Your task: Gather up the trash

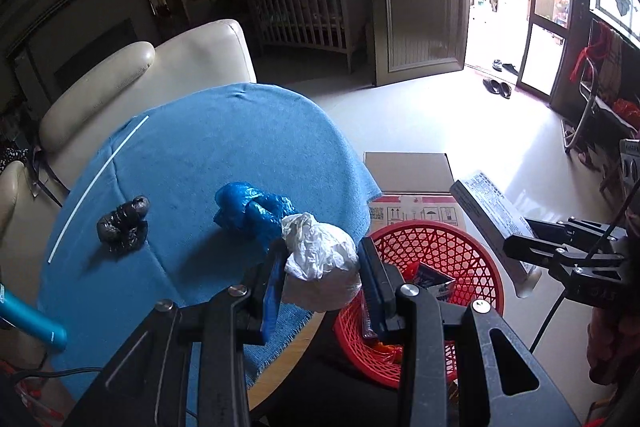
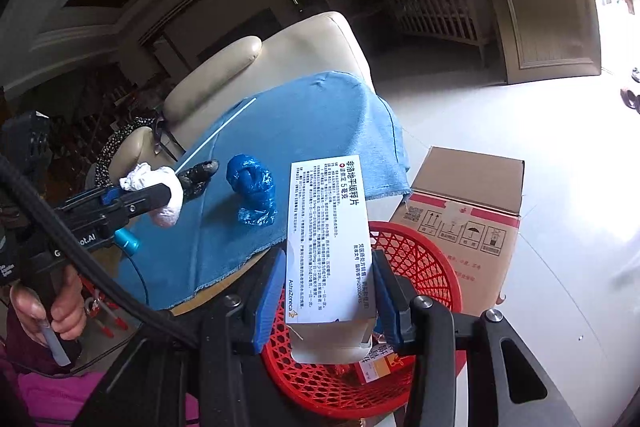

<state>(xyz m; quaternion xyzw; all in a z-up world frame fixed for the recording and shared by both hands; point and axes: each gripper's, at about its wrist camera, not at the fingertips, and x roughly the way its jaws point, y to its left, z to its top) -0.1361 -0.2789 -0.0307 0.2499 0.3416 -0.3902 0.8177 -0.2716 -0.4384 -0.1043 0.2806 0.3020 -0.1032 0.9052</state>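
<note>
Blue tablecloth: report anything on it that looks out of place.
Two crumpled wads lie loose on the blue tablecloth: a blue plastic bag and a black plastic wad. A thin white stick lies near the cloth's far edge.

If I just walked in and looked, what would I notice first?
Probably the bright red basket on the floor beside the blue-clothed table. The right gripper holds a white medicine box above it. The left gripper holds a crumpled white wad over the table's edge, near the basket. A blue plastic bag and a small black bundle lie on the cloth.
</note>
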